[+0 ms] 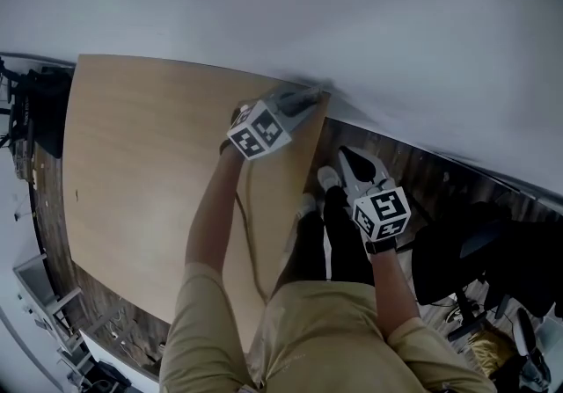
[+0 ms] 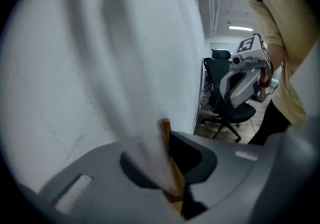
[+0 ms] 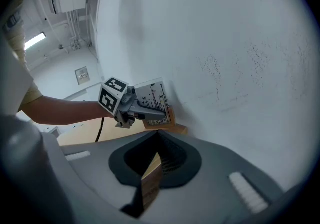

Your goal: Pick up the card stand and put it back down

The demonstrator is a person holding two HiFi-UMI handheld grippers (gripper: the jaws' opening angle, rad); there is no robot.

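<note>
The card stand is a wooden base [image 3: 168, 119] with a printed card [image 3: 152, 97] upright in it. My left gripper [image 3: 160, 114] is shut on it at the table's far right corner [image 1: 317, 105], close to the white wall. I cannot tell whether the base touches the tabletop. In the left gripper view the wooden base [image 2: 165, 133] sits pinched between the jaws, and the card is a pale blur above it. My right gripper [image 1: 352, 163] hangs off the table's right edge over the floor. Its jaws are together with nothing held [image 3: 152, 168].
The light wood table [image 1: 149, 171] lies left of the person, with a thin cable [image 1: 249, 233] across it. The white wall [image 1: 352, 13] runs just behind the corner. A black office chair [image 1: 475, 251] stands on the dark floor at the right.
</note>
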